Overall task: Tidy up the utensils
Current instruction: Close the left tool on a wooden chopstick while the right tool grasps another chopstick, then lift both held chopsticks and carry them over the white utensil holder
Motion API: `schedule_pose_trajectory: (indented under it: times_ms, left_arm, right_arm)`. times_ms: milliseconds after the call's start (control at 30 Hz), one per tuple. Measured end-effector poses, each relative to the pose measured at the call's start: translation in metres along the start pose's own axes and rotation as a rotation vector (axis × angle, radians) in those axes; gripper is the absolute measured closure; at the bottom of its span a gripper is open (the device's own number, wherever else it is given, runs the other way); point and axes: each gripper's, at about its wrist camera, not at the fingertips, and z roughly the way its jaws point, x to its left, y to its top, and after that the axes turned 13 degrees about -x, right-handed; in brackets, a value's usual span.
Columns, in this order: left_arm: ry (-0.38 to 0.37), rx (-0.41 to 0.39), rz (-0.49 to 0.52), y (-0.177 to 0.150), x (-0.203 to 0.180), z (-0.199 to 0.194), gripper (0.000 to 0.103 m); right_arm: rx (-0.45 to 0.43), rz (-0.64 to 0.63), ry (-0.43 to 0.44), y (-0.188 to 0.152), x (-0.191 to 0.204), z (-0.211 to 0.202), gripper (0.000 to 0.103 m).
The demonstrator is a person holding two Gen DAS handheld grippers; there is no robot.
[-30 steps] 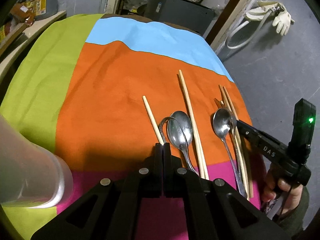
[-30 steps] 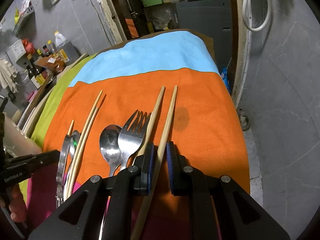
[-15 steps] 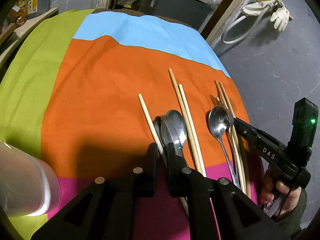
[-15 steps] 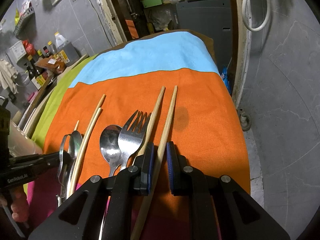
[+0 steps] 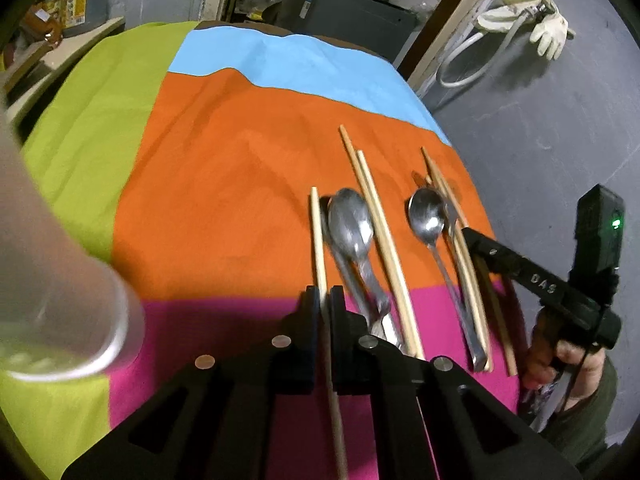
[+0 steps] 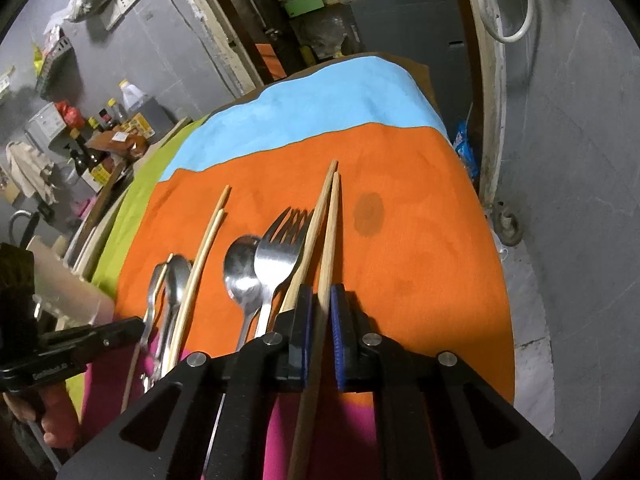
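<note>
On the orange and pink tablecloth [image 5: 220, 180] lies a row of utensils. My left gripper [image 5: 324, 300] is closing on the leftmost pale chopstick [image 5: 317, 236], which runs back between its fingers. To its right lie two stacked spoons [image 5: 350, 220], a chopstick pair [image 5: 376, 216], and a single spoon [image 5: 426, 216]. In the right wrist view, my right gripper [image 6: 320, 300] is closing on the rightmost chopstick [image 6: 331, 232], with the blue pads on either side of it. Its tip touches the neighbouring chopstick [image 6: 316, 220], beside a fork [image 6: 280, 248] and spoon [image 6: 240, 268].
A translucent plastic cup [image 5: 60, 280] stands close at the left, on the green part of the cloth. The table's right edge drops to a grey floor [image 6: 580, 200]. Bottles and boxes [image 6: 100, 136] crowd a shelf at the far left. A hand [image 5: 560, 360] holds the right gripper.
My left gripper opened and then shut around the leftmost chopstick. The right chopstick's far tip swung left against its neighbour.
</note>
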Motion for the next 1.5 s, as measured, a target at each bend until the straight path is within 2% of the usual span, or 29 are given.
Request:
schedule_pose_trajectory:
  times_ms: [200,333,500,600,733,867,967,1033,1233,1400,1500]
  left_arm:
    - [0.032,0.039,0.043,-0.007,-0.003,0.002,0.100]
    - [0.037,0.073,0.075,-0.003,-0.006,0.008,0.100]
    - [0.044,0.070,0.071,-0.006,-0.007,0.005,0.100]
    - [0.023,0.044,0.074,-0.015,-0.010,-0.006,0.101]
    - [0.000,-0.073,0.093,-0.030,-0.021,-0.032,0.101]
    - [0.010,-0.204,0.150,-0.044,-0.034,-0.059,0.101]
    - [-0.018,-0.275,0.151,-0.045,-0.039,-0.073,0.101]
    - [-0.008,-0.293,0.166,-0.045,-0.040,-0.078,0.101]
    - [-0.014,-0.217,0.118,-0.044,-0.032,-0.074,0.101]
    - [0.035,-0.100,0.095,-0.051,-0.020,-0.067,0.101]
    - [0.061,-0.034,0.129,-0.055,-0.020,-0.057,0.101]
  right_arm:
    - [0.029,-0.032,-0.018,-0.006,0.006,-0.007,0.096]
    - [0.109,-0.050,-0.036,0.002,0.009,0.007,0.096]
    - [0.134,0.038,-0.021,0.005,-0.002,0.009,0.098]
    - [0.099,0.093,-0.002,-0.002,-0.005,-0.006,0.098]
    - [0.016,0.140,0.032,-0.015,-0.005,-0.032,0.098]
    - [-0.086,0.102,0.048,-0.026,0.010,-0.056,0.098]
    - [-0.176,0.070,0.076,-0.031,0.027,-0.071,0.098]
    - [-0.223,0.037,0.083,-0.031,0.040,-0.076,0.098]
    - [-0.252,-0.003,0.132,-0.029,0.062,-0.076,0.098]
    - [-0.210,0.008,0.172,-0.033,0.068,-0.070,0.098]
    - [-0.199,0.011,0.185,-0.037,0.068,-0.075,0.098]
